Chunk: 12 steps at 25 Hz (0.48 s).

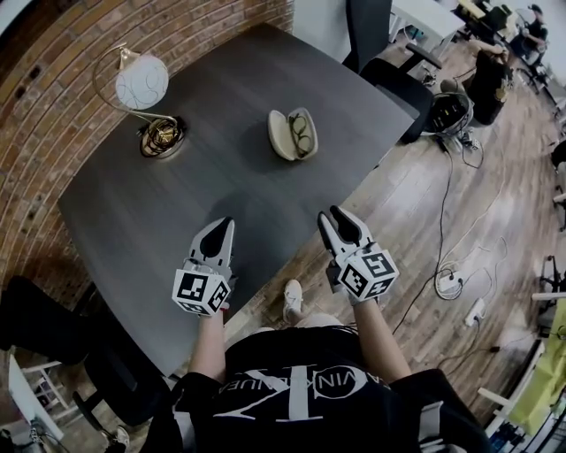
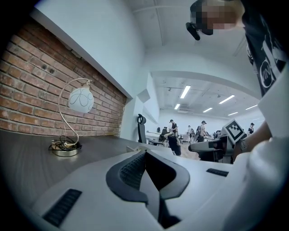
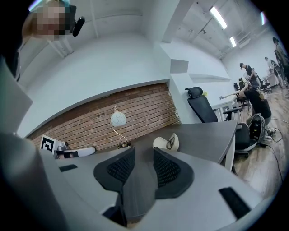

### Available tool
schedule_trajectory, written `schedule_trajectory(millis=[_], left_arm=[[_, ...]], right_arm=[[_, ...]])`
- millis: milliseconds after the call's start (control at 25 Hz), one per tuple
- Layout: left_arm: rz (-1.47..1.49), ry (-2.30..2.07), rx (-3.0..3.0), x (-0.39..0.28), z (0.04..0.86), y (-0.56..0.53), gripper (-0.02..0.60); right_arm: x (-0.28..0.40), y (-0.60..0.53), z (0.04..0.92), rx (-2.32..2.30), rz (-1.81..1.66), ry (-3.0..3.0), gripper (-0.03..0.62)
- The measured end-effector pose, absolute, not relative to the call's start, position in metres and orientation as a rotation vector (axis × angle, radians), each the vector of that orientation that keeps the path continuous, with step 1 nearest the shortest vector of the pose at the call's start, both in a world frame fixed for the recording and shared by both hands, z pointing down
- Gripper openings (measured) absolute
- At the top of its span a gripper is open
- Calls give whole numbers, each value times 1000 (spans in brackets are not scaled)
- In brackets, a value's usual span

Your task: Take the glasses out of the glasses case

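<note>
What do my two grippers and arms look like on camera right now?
Both the left gripper and right gripper have white tapered bodies with black ribbed pads inside the jaws. Each carries a cube with black-and-white square markers at its rear. No cables show. The person wears a black short-sleeved T-shirt with white print.

Brick wall [image 1: 62, 88], dark grey table [image 1: 177, 203] (globe lamp [image 1: 141, 82] on it), plank floor [image 1: 416, 239], black office chair [image 1: 393, 80], probably desks [image 1: 433, 18] beyond
</note>
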<state>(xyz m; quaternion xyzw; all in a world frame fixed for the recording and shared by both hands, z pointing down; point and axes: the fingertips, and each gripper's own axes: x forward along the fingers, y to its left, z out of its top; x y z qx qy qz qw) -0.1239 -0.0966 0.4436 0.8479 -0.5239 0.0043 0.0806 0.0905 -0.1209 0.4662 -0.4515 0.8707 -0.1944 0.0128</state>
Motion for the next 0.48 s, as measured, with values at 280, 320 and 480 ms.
schedule_trajectory(millis=[280, 320, 480], left_arm=[[36, -1601, 2507, -116, 447, -127, 15], [37, -1608, 2502, -116, 448, -131, 15], [32, -1632, 2480, -117, 450, -140, 15]], right_arm=[[86, -160, 474, -1351, -660, 2752, 115], [84, -164, 476, -1344, -661, 2768, 115], [73, -180, 485, -1318, -633, 2856, 115]])
